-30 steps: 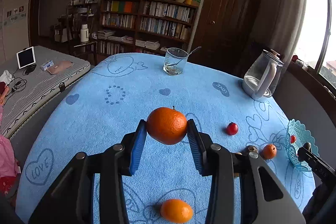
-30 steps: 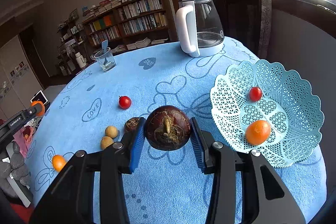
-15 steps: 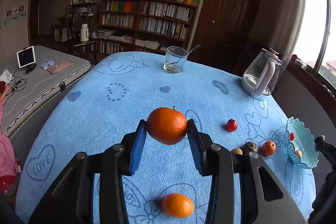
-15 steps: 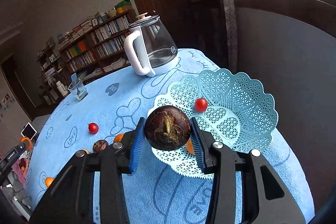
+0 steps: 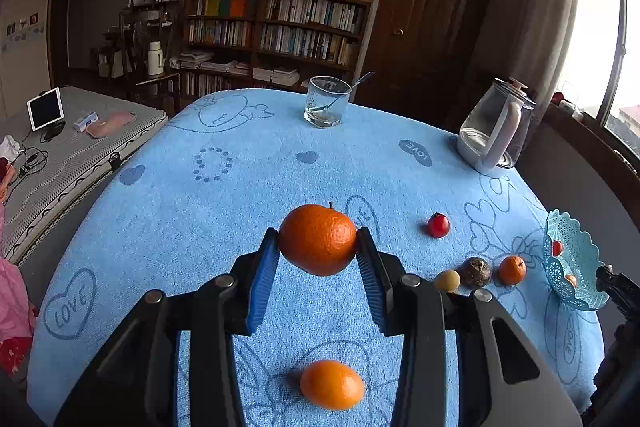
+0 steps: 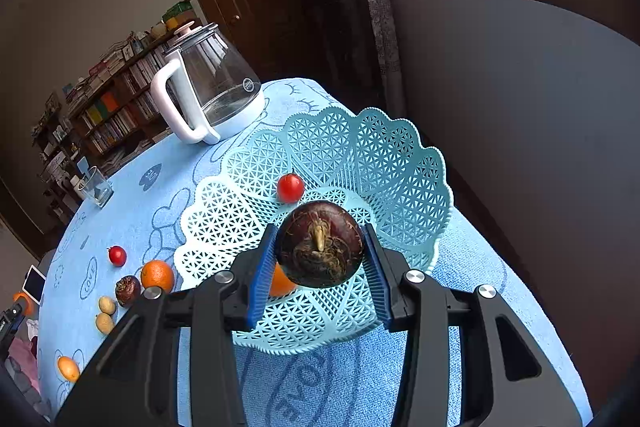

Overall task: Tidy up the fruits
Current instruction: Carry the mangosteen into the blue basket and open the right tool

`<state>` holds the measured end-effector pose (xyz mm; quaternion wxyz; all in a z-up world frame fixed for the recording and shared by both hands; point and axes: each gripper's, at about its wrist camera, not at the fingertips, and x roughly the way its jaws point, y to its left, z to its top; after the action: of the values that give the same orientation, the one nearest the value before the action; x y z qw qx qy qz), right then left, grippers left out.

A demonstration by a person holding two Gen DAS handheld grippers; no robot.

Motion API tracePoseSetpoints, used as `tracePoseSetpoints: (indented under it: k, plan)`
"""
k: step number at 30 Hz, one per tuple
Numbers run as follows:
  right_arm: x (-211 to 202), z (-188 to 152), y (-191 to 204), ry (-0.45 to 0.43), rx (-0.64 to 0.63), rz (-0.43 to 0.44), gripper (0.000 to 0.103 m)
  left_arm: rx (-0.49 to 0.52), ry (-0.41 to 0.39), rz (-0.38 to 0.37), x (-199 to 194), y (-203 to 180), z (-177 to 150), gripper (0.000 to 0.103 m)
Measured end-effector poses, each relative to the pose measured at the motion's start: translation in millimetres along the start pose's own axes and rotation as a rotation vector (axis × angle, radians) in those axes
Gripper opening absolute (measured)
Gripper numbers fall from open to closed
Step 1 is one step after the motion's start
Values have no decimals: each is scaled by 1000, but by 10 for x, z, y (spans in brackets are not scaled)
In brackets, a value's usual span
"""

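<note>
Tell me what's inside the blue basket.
In the basket: a cherry tomato and an orange, mostly hidden behind the right tool and its dark brown fruit.

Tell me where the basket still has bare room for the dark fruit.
The basket is bare along its far and right walls, beyond the cherry tomato. Its near left is crowded: an orange lies there, under the dark fruit.

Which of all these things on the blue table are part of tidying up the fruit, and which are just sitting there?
Part of the job:
left gripper holding the orange
right gripper holding the dark brown fruit
basket
cherry tomato on the cloth
small orange

Just sitting there:
kettle
glass with a spoon
</note>
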<state>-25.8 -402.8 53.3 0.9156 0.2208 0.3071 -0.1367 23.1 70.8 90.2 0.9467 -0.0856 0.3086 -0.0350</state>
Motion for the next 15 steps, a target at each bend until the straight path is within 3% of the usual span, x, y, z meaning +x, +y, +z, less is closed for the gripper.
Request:
tracePoseSetpoints:
  k: [15]
  plan:
    - [49,0,-63,-3,11,-55,43,7,16,-11,36,-37,-19,40]
